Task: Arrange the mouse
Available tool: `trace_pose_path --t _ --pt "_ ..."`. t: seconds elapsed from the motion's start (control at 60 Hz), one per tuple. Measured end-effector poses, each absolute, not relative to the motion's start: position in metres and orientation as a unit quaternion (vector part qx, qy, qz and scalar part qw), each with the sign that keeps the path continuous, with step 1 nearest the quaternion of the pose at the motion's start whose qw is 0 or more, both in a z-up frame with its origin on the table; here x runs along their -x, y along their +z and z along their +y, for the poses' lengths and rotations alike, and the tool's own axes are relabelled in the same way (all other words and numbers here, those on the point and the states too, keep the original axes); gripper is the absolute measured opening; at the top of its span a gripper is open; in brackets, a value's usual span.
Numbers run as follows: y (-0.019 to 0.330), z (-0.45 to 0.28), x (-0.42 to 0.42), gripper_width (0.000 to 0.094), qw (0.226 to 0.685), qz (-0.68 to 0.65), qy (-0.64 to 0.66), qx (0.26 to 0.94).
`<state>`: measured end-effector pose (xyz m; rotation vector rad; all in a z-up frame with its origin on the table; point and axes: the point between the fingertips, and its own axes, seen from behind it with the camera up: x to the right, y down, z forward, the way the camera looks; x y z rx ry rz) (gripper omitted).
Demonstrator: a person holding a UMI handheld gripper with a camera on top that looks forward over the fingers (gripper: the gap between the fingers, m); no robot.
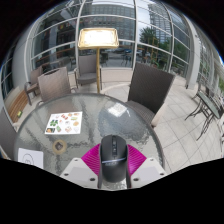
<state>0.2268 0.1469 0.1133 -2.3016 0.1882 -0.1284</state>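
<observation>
So I'm looking down the gripper point(112, 170) at a round glass table point(90, 115) out on a terrace, and the mouse point(112, 152) is sitting right between the two fingers. It's a dark grey mouse with a scroll wheel on top, lying flat, pointing away from me. The magenta pads point(93, 160) sit tight against both flanks of the mouse, so as far as I can see the fingers are pinched in on it, not spread wide. Taking the mouse as my reference: off to its left and a bit farther out there's a card with coloured pictures point(64, 124) lying flat on the glass, and closer in on the left a white sheet point(27, 157) at the table's rim. Beyond the mouse, past the far edge of the table, stands a wooden lectern point(97, 42), with a chair point(87, 68) just beside it on the left. To the far right of the mouse there's a dark chair point(148, 88) pulled up to the table. Behind all of it is a big glass building front point(115, 20).
</observation>
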Motion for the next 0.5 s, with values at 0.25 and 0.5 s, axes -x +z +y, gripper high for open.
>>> trace_pose_path --t 0.25,0.5 --pt "0.29 0.168 -0.022 0.0328 0.52 0.035 -0.009 0.853" --pt "0.156 0.165 0.161 0.0325 0.437 -0.041 0.028 0.898"
